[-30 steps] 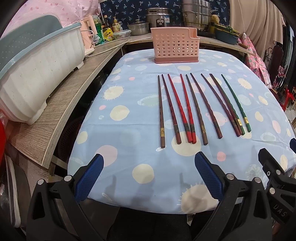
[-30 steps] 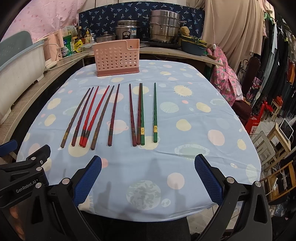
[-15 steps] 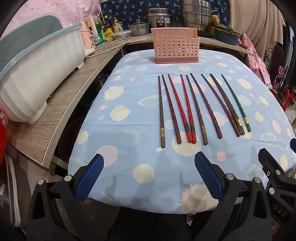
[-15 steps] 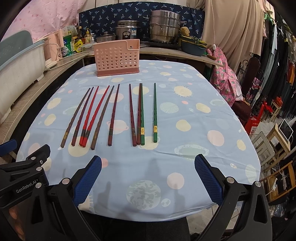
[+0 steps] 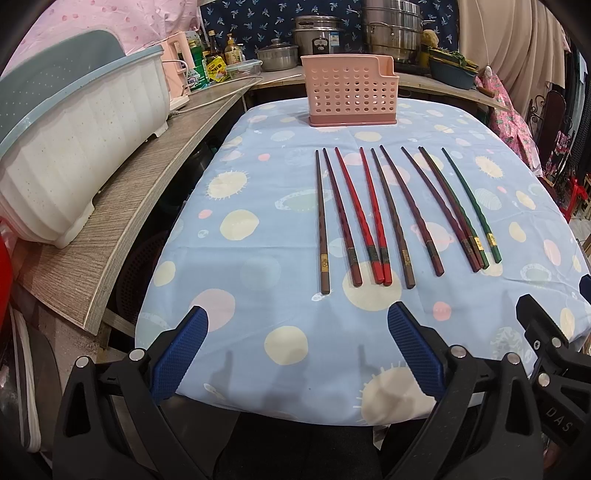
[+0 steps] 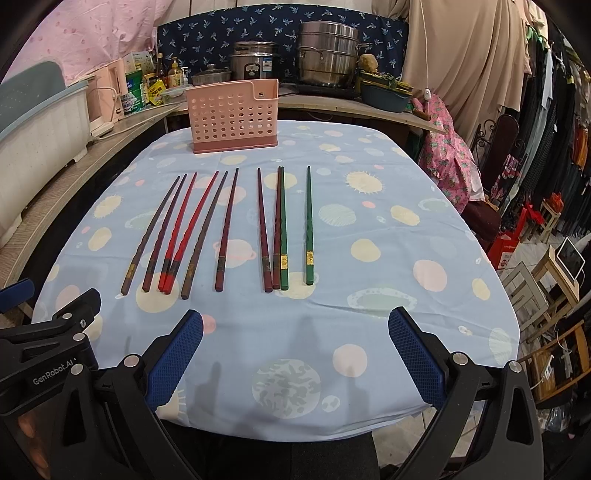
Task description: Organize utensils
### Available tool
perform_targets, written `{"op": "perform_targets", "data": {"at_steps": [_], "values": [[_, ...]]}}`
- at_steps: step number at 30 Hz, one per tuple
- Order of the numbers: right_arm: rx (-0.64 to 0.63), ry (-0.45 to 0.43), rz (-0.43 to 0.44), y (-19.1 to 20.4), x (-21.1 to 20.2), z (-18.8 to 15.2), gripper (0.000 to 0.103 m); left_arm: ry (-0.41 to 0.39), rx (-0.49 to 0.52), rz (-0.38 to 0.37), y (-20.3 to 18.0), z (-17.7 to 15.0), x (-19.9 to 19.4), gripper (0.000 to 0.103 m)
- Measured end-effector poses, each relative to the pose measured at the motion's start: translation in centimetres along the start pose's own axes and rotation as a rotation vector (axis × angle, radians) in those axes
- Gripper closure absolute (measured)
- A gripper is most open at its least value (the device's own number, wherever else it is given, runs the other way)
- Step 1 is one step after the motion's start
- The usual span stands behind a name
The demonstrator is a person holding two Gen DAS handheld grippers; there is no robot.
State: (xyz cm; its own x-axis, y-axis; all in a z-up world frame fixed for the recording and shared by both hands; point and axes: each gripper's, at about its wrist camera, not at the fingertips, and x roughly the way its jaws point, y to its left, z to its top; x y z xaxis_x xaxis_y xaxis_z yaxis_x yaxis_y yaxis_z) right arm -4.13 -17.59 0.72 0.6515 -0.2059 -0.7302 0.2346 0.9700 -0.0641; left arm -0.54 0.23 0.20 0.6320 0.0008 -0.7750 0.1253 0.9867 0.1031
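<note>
Several chopsticks lie side by side on the blue spotted tablecloth [image 5: 258, 317]: brown and dark red ones at the left, a red pair [image 5: 371, 221] [image 6: 184, 232], dark red ones in the middle, a green pair [image 5: 469, 206] [image 6: 308, 225] at the right. A pink perforated utensil holder [image 5: 351, 94] [image 6: 232, 114] stands upright at the table's far end. My left gripper [image 5: 297, 317] is open and empty above the near table edge. My right gripper [image 6: 295, 321] is open and empty at the near edge, right of the left one.
A wooden counter [image 5: 122, 192] runs along the left with a white dish rack [image 5: 74, 147], bottles and pots [image 5: 314, 33] at the back. A steamer pot [image 6: 327, 55] stands behind the holder. Clothes and stools [image 6: 546, 221] are at the right.
</note>
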Motion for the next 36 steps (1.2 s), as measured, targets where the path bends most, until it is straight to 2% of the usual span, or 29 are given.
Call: {"op": "perform_targets", "data": {"at_steps": [22,29,36], "values": [[0.015,0.012,0.004,-0.4,0.5,0.2,0.007,0.02,-0.009,-0.003,-0.1,0.5,0.8,0.01],[0.035,0.02,-0.011,-1.5,2.1,0.8,0.007,0.044,-0.034,-0.008,0.4,1.2,2.4,0.01],[0.068,0.024,-0.029,-3.2,5.1,2.3,0.007,0.091,-0.106,-0.033,2.4,2.1,6.0,0.01]]}}
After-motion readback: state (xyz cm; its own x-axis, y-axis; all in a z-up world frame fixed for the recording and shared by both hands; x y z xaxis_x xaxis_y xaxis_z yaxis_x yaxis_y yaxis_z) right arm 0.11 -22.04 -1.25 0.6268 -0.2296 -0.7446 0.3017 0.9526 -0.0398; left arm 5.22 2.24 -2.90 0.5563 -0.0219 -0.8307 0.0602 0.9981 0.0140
